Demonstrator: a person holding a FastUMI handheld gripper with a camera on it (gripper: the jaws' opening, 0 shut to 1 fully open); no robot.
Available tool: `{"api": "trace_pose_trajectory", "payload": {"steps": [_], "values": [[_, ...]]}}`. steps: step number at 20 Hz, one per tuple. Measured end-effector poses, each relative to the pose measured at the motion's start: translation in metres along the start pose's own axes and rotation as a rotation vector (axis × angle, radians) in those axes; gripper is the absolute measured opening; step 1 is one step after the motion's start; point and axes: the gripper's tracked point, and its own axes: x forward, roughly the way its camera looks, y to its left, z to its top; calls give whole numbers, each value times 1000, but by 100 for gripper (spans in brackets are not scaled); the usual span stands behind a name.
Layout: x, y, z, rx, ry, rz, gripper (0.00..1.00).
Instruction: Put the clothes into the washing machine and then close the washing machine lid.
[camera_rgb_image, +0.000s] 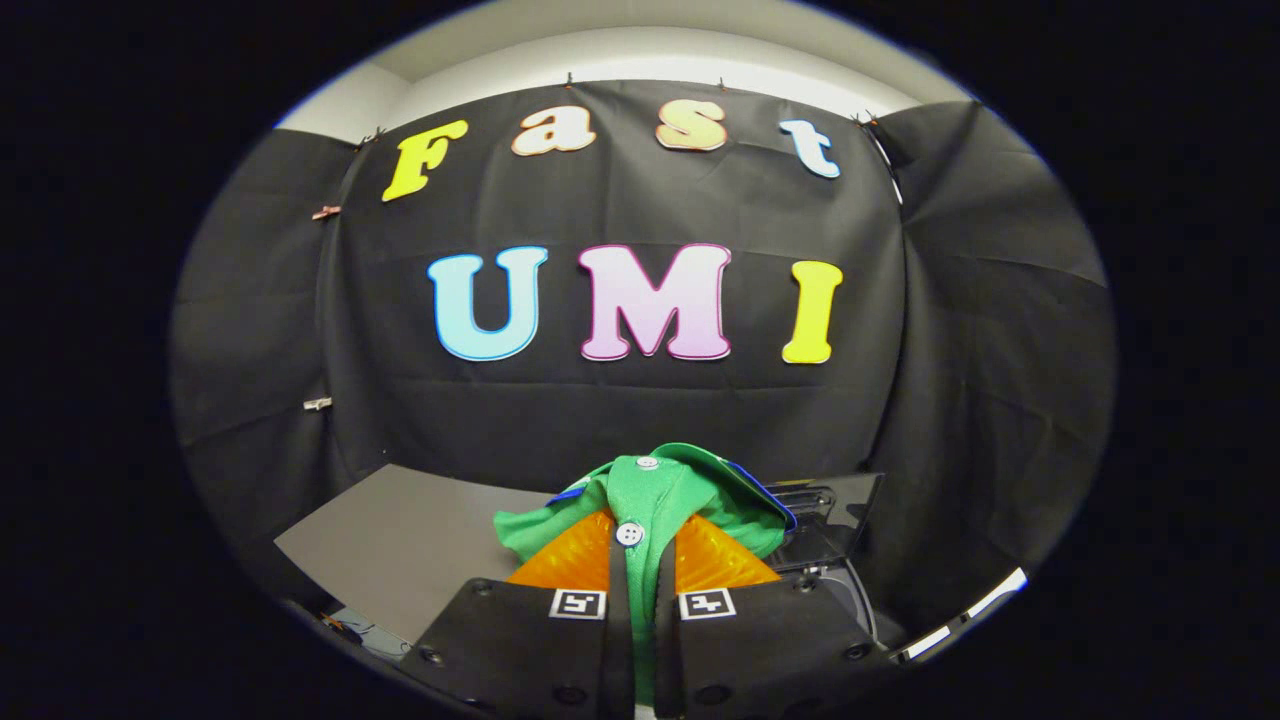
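Shirt (690, 500), green, pinched between your gripper's (642, 560) orange fingers (565, 560), lifted above grey tabletop (400, 540), near its right edge. Carry step in hand. Dark machine part (830, 510) just beyond, right. Next, judged: move shirt over opening, release, then shut lid.

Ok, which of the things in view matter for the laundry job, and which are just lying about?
For the job:
- green shirt, pinched between the fingers
- gripper, shut on it
- black machine just beyond

Lying about:
- grey board beside the shirt
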Motion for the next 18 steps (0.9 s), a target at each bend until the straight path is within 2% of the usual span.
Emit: {"api": "trace_pose_trajectory", "payload": {"steps": [4, 8, 12, 18], "values": [[9, -54, -4, 23, 0, -27, 12], [24, -100, -26, 34, 39, -71, 12], [40, -137, -61, 45, 93, -109, 12], [64, -170, -130, 49, 187, -124, 12]]}}
